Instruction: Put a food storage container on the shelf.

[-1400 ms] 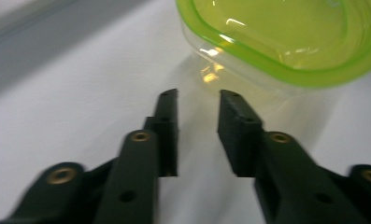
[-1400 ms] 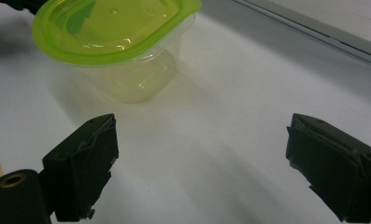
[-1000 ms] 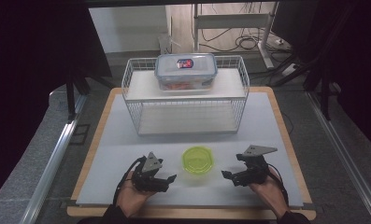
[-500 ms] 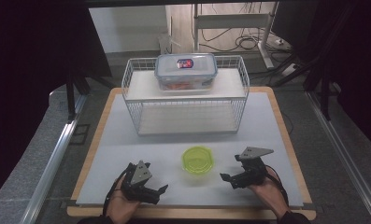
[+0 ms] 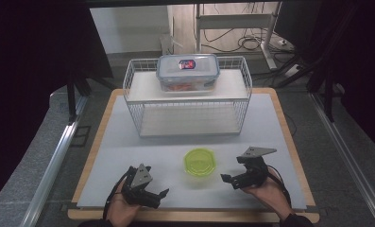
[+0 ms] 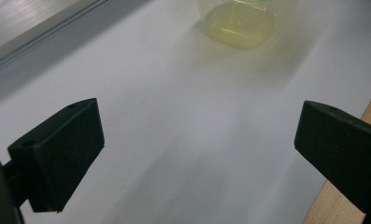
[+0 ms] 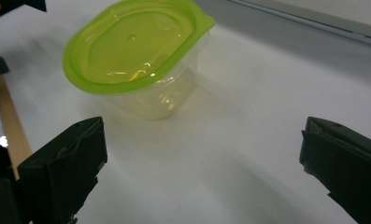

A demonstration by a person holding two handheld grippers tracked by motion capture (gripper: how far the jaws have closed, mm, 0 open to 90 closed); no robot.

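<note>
A small clear tub with a lime-green lid (image 5: pixel 200 162) stands on the white mat near the front, between my two grippers. My left gripper (image 5: pixel 157 197) lies low at the front left, a hand's width from the tub, jaws open and empty. In the left gripper view the tub's base (image 6: pixel 239 28) sits far ahead of the left gripper (image 6: pixel 197 140). My right gripper (image 5: pixel 228 181) rests just right of the tub, open and pointed at it. The right gripper view has the tub (image 7: pixel 131 51) close ahead of the spread right gripper (image 7: pixel 202 154), not touching.
A white wire rack (image 5: pixel 187 101) stands at the back of the mat, with a clear snap-lid food box (image 5: pixel 188 72) on its top shelf. The wooden table edge (image 5: pixel 194 216) runs just behind both hands. Metal rails flank the table.
My left gripper has pulled back from beside the tub toward the front left edge. The right gripper and the tub have stayed put.
</note>
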